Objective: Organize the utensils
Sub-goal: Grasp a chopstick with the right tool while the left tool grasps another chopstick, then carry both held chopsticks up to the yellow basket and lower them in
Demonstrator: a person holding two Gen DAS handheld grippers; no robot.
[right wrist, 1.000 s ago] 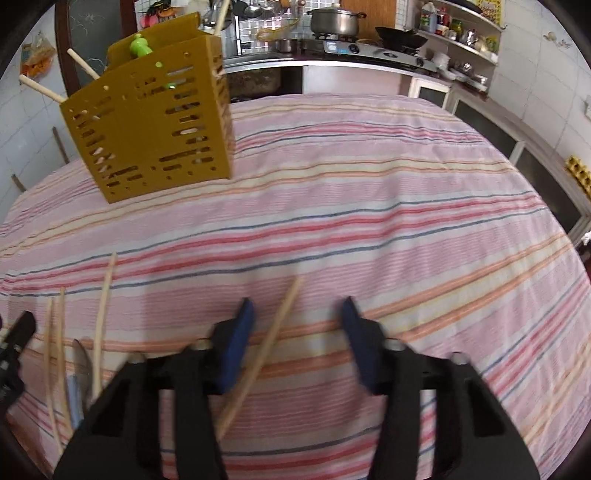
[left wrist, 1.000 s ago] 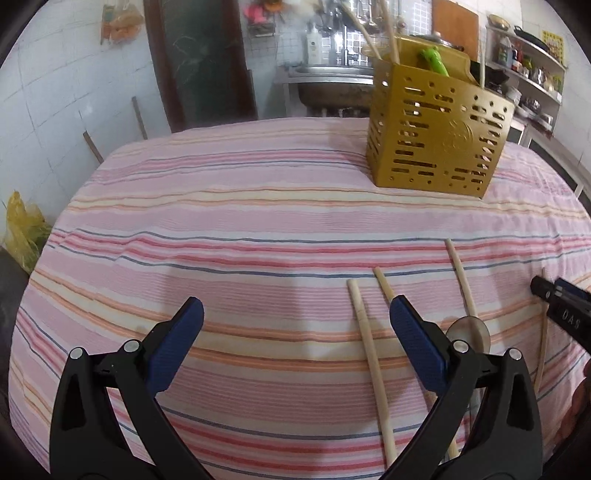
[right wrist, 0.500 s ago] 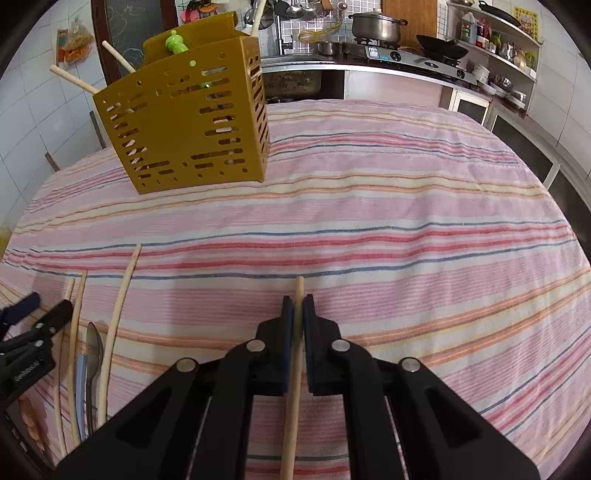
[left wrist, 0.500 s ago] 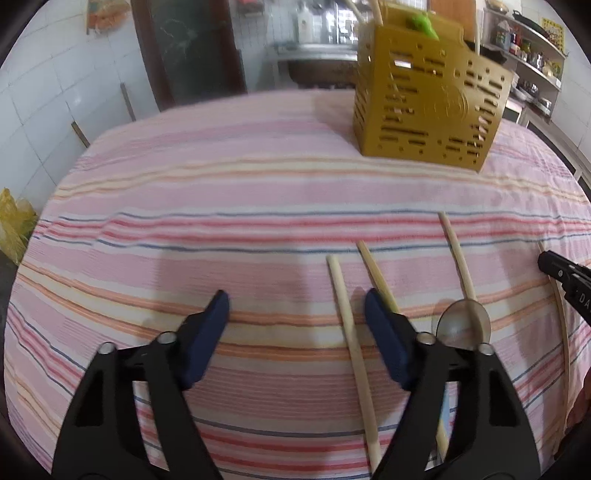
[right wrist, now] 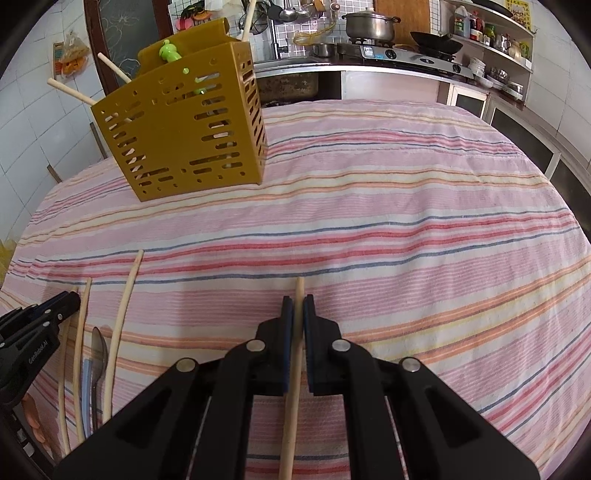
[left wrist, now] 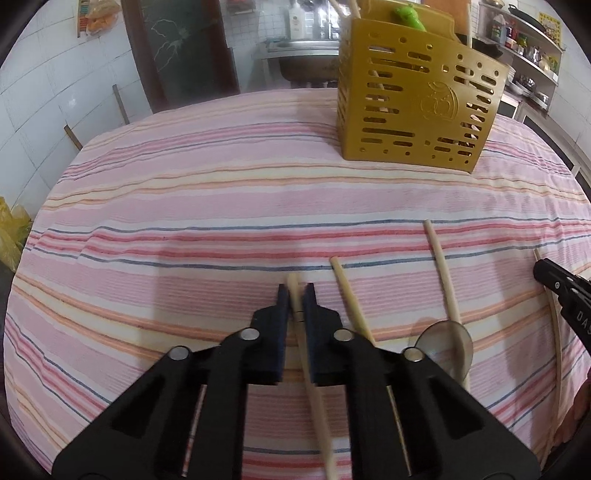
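I am counting four wooden chopsticks lying on the striped tablecloth [left wrist: 221, 206], plus one metal spoon [left wrist: 448, 343], all toward the table's near edge. My left gripper [left wrist: 295, 295] has just been closing, and its blue pads are now pinching the leftmost chopstick [left wrist: 312, 387] near its far tip. Just to its right I am seeing a second chopstick [left wrist: 349, 295] lying free, then a third chopstick [left wrist: 443, 273] resting across the spoon's bowl. My right gripper [right wrist: 298, 304] is clamping its own chopstick [right wrist: 291, 402] the same way, jaws almost fully together with only the stick between them. One yellow slotted utensil basket [left wrist: 417, 110] is standing well apart from these, toward the table's far edge, with several sticks and a green-handled item [left wrist: 408, 16] poking out of its top.
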